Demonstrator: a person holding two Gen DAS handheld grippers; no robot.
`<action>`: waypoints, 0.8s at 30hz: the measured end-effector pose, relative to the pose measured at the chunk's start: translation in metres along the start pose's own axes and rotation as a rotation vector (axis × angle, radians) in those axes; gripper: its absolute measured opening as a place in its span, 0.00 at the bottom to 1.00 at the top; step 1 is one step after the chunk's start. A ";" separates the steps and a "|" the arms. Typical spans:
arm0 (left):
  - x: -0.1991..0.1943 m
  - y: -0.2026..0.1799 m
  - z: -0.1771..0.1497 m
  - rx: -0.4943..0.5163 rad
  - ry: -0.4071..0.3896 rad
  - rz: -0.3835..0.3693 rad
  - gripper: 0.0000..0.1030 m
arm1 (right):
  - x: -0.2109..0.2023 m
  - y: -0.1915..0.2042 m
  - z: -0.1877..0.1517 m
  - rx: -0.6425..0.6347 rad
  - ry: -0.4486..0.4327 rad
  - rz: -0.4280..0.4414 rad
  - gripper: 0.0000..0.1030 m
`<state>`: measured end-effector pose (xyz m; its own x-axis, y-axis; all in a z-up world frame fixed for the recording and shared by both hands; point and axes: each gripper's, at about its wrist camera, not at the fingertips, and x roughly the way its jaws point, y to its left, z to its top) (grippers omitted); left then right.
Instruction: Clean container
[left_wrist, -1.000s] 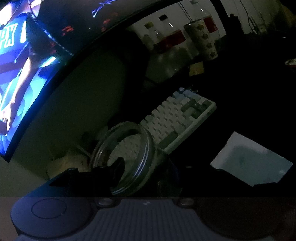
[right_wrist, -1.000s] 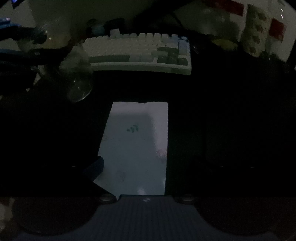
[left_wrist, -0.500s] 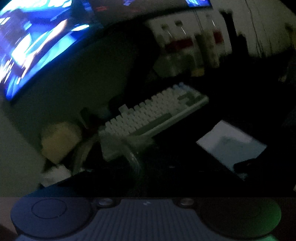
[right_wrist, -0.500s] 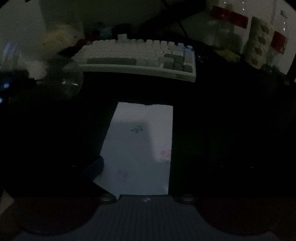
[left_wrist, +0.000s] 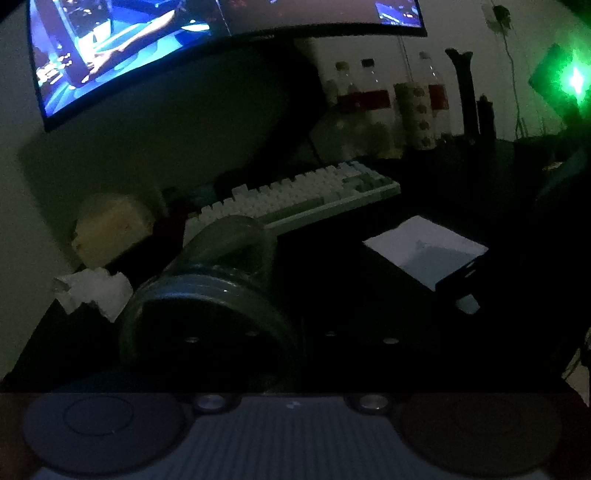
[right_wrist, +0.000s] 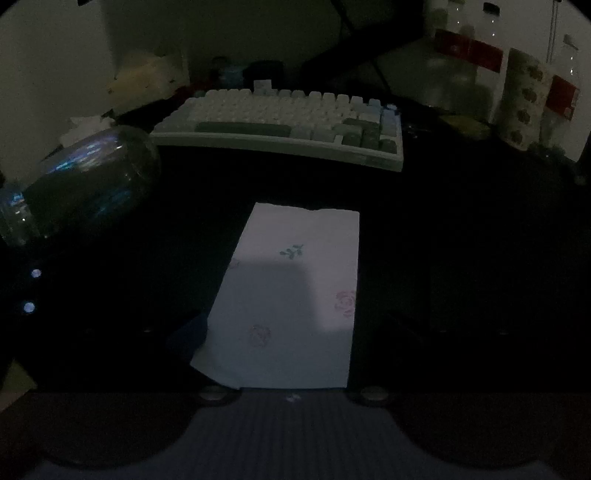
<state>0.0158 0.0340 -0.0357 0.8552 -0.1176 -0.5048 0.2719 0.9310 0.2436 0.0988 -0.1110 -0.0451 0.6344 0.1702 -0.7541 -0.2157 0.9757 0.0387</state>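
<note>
Nearest you, low in the left wrist view, your left gripper (left_wrist: 295, 332) is clamped on the clear glass jar with a threaded mouth (left_wrist: 207, 295), mouth toward the lens, lying on its side. Expect it rigid, smooth, slippery and breakable; grip around the threaded neck, not the thin rim. In the centre of the right wrist view, your right gripper (right_wrist: 291, 332) pinches the white flower-printed paper napkin (right_wrist: 295, 306), which is limp and light. Farther up, the pale keyboard (right_wrist: 284, 122) sits behind both. A second ago the jar's mouth faced away toward the keyboard; it has been turned round, while the napkin is unchanged.
</note>
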 end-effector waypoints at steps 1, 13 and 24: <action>-0.001 0.000 -0.001 -0.008 -0.003 0.000 0.07 | 0.001 0.000 0.000 0.005 -0.002 -0.001 1.00; -0.021 -0.028 -0.008 -0.076 -0.090 0.089 0.40 | 0.001 -0.016 0.005 -0.092 0.042 0.082 1.00; 0.004 -0.026 0.017 -0.244 0.032 0.085 0.45 | 0.014 -0.022 0.041 -0.111 0.097 0.107 0.64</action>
<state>0.0203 0.0037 -0.0298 0.8551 -0.0281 -0.5177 0.0817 0.9934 0.0809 0.1430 -0.1244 -0.0299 0.5299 0.2529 -0.8094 -0.3626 0.9304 0.0534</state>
